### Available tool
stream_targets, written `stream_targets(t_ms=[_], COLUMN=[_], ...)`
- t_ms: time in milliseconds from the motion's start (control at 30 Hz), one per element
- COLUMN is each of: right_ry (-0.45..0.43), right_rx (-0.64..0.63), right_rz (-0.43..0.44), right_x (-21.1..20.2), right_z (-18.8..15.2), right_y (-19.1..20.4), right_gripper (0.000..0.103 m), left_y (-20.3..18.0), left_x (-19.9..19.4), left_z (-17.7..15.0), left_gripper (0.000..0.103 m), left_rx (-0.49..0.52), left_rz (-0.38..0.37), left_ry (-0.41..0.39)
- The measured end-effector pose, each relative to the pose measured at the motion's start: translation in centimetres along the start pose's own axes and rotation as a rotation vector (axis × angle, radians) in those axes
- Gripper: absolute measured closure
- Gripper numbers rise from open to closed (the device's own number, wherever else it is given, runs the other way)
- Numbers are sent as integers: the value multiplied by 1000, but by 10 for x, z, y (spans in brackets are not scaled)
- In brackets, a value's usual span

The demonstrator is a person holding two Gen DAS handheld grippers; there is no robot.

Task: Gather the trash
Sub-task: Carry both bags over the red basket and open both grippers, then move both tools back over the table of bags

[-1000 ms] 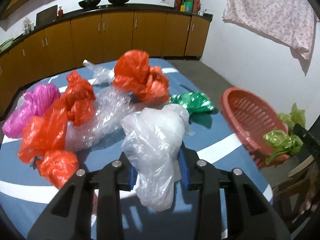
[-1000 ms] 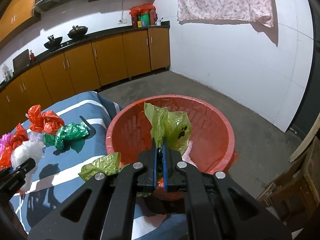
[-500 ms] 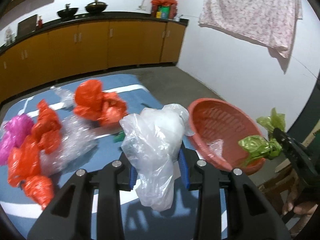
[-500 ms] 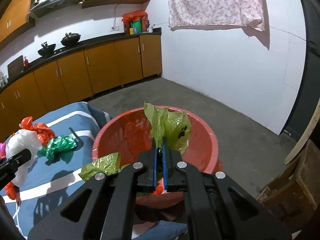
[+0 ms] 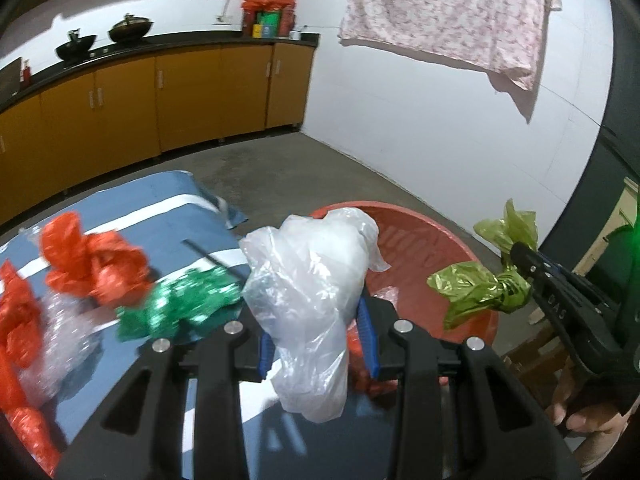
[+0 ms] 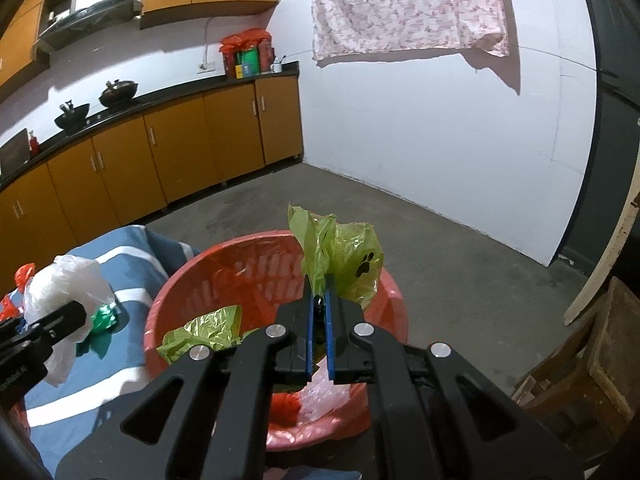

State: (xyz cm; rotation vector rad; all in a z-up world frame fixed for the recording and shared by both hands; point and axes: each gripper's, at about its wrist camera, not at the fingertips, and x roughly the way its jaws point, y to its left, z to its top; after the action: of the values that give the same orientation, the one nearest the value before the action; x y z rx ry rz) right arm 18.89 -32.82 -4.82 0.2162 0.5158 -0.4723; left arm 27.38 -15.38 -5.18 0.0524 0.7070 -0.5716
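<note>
The left gripper (image 5: pixel 318 340) is clamping a white plastic bag (image 5: pixel 310 288) beside the red basket (image 5: pixel 424 256), while the right gripper (image 5: pixel 524 268) is pinching a green bag (image 5: pixel 480 292) above the basket's far rim.

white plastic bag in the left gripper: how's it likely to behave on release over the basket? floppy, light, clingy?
Likely floppy: the white plastic bag sags below the left gripper in loose folds. Probably very light, being thin and translucent with no visible contents. It may drift or cling to a pad rather than drop straight into the red basket, so release low over it.
</note>
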Motion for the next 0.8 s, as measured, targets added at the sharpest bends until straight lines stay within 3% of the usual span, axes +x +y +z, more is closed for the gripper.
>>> stream_targets(t_ms=[267,500,600,667,800], right_ry=[0,18,38,50,55], right_rx=[23,42,53,65,68], right_rz=[-12,66,95,116,120], right_x=[19,33,38,39,37], right_z=[9,15,12,11,10], right_y=[-11,-15,-17,-20,-21], right_gripper=[98,98,87,71,66], left_y=[-22,-27,-23,-22,-17], left_x=[45,69,73,75,75], left_z=[11,15,12,11,8], left_gripper=[69,65,58,54,50], left_rx=[30,37,33,26,11], left_rz=[-61,-89,-99,-99,-87], left_ry=[41,70,79,83,93])
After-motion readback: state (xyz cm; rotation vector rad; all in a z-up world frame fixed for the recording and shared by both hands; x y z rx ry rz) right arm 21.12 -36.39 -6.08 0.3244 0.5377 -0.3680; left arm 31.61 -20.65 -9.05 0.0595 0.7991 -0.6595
